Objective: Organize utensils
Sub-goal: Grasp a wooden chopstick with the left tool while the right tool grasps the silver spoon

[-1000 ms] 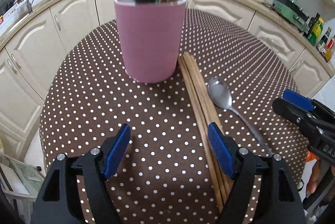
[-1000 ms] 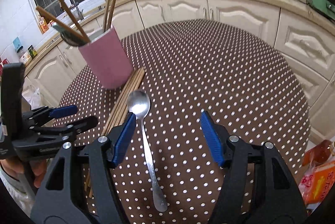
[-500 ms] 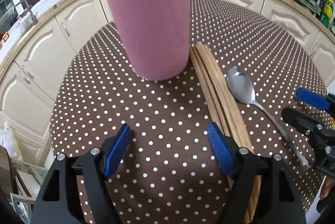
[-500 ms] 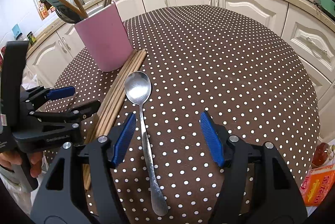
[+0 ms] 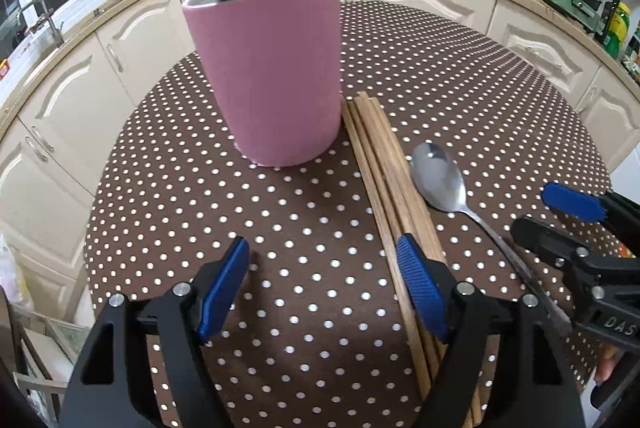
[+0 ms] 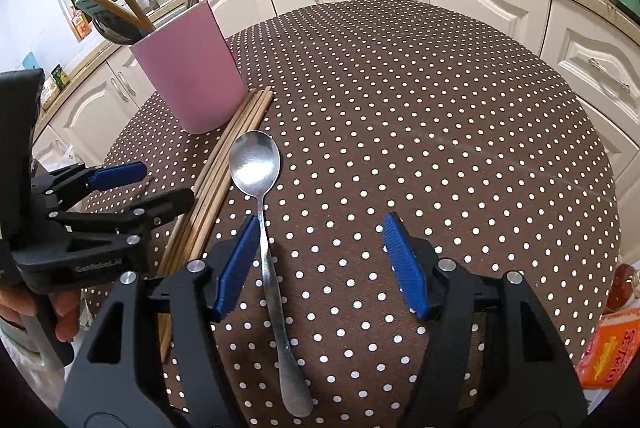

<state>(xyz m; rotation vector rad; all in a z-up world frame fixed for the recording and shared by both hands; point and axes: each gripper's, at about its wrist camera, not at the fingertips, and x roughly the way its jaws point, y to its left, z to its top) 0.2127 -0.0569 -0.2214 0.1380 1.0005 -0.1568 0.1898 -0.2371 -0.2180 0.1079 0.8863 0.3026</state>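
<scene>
A pink holder (image 5: 268,79) (image 6: 188,79) stands on the dotted table with chopsticks and a dark ladle inside. A bundle of wooden chopsticks (image 5: 388,183) (image 6: 224,163) lies flat beside it, and a steel spoon (image 5: 440,175) (image 6: 256,167) lies to their right. My left gripper (image 5: 322,280) is open above the cloth, its right finger over the chopsticks. My right gripper (image 6: 320,260) is open; the spoon handle runs just inside its left finger. Each gripper also shows at the edge of the other's view, the right gripper (image 5: 560,224) and the left gripper (image 6: 136,187).
The round table (image 6: 440,107) has a brown dotted cloth. Cream cabinets and a countertop curve around behind it. An orange packet (image 6: 608,344) lies off the table's right edge. A person's hand (image 6: 36,312) grips the left tool.
Both views have tilted a little, so the holder, chopsticks and spoon sit slightly further up and closer in frame. Neither gripper's opening has changed.
</scene>
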